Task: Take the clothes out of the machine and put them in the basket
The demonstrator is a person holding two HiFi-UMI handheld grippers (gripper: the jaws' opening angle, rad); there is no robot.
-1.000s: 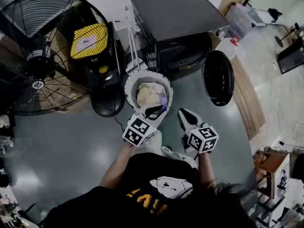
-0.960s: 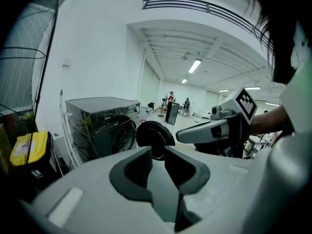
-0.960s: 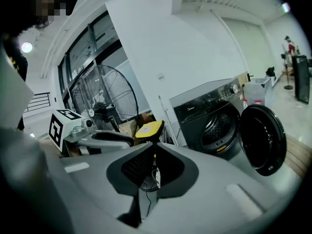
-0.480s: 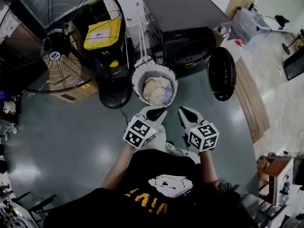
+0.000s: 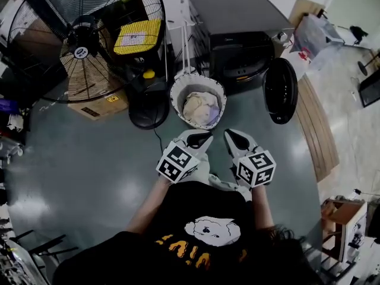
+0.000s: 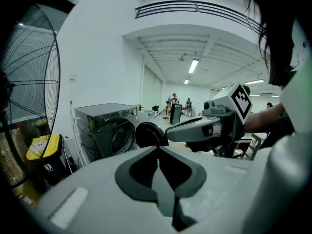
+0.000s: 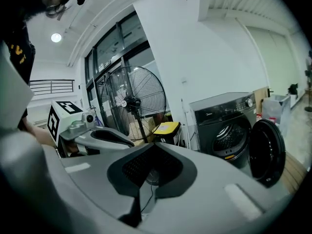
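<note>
**A:** Both hands were empty there. The left gripper (image 5: 199, 139) and the right gripper (image 5: 234, 139) hung side by side in front of the person. Each had its jaws clenched with nothing between them.

**B:** So where was the laundry?

**A:** A cream, faintly purple bundle of clothes (image 5: 200, 107) lay in the round white plastic basket (image 5: 174, 95). The basket stood on the grey floor (image 5: 89, 159) straight ahead of the jaws, slightly nearer the left gripper.

**B:** And the machine?

**A:** The black front-loading washing machine (image 5: 237, 34) sat beyond the basket, ahead and to the right. Its round black door (image 5: 280, 91) was swung wide open on the right. That put the right gripper nearer to the opening.

**B:** Was anything left inside?

**A:** From the right gripper view, the part of the steel drum (image 7: 229, 134) on show looked bare, though its floor was hidden. I'd have judged the job nearly done. Any further reach would have gone forward and rightward past the basket's rim, well clear of the big black floor fan (image 5: 83, 34) on the left.
</note>
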